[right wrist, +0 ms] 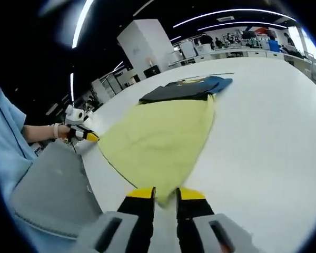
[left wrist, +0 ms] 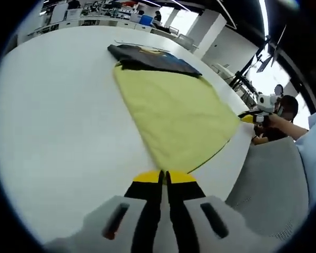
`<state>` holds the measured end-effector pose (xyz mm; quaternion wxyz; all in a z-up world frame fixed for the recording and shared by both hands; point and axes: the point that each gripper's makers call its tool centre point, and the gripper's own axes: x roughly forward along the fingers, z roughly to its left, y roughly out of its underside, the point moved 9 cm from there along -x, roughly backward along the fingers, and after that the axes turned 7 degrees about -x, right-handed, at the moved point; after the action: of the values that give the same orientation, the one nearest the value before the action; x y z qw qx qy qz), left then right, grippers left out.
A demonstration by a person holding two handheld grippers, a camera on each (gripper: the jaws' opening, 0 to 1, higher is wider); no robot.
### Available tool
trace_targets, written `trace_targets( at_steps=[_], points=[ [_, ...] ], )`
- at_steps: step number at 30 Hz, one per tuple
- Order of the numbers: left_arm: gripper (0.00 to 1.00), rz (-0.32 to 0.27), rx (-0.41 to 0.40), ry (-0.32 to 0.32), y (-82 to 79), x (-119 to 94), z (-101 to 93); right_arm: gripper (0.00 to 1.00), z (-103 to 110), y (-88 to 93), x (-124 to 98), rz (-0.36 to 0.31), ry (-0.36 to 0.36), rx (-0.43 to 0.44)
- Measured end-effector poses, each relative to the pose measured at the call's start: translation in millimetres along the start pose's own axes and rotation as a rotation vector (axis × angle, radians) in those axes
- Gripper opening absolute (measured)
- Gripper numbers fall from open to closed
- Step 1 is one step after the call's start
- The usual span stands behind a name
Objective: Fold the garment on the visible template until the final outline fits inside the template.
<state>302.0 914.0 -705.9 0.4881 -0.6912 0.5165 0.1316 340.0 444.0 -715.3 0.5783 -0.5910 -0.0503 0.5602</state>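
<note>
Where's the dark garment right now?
The dark garment lies on the white table at the far end of the yellow cloth, overlapping its edge. In the right gripper view it sits up top, beyond the yellow cloth.

Bare white table (left wrist: pixel 58 121) lies open on the outer side of each gripper. The yellow garment (left wrist: pixel 174 113) covers the centre, with a dark garment (left wrist: pixel 147 59) at its far end. A grey chair (right wrist: pixel 55 184) borders the near table edge, beside the cloth corners.
</note>
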Motion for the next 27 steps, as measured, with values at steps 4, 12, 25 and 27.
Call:
trace_targets(
  at_steps=[4,12,25,27],
  points=[
    [0.00,0.019,0.006,-0.021,-0.9,-2,-1.2,0.00,1,-3.2,-5,-0.027,-0.023,0.012],
    [0.00,0.014,0.010,0.048,-3.9,-15,-11.4,0.00,4,-7.0,-18,-0.024,-0.035,0.076],
    [0.00,0.117,0.015,0.123,21.6,-39,-29.5,0.00,31,14.3,-45,0.001,-0.109,0.196],
    [0.00,0.127,-0.004,0.136,28.4,-41,-34.6,0.00,38,18.9,-49,-0.004,-0.116,0.220]
  ],
)
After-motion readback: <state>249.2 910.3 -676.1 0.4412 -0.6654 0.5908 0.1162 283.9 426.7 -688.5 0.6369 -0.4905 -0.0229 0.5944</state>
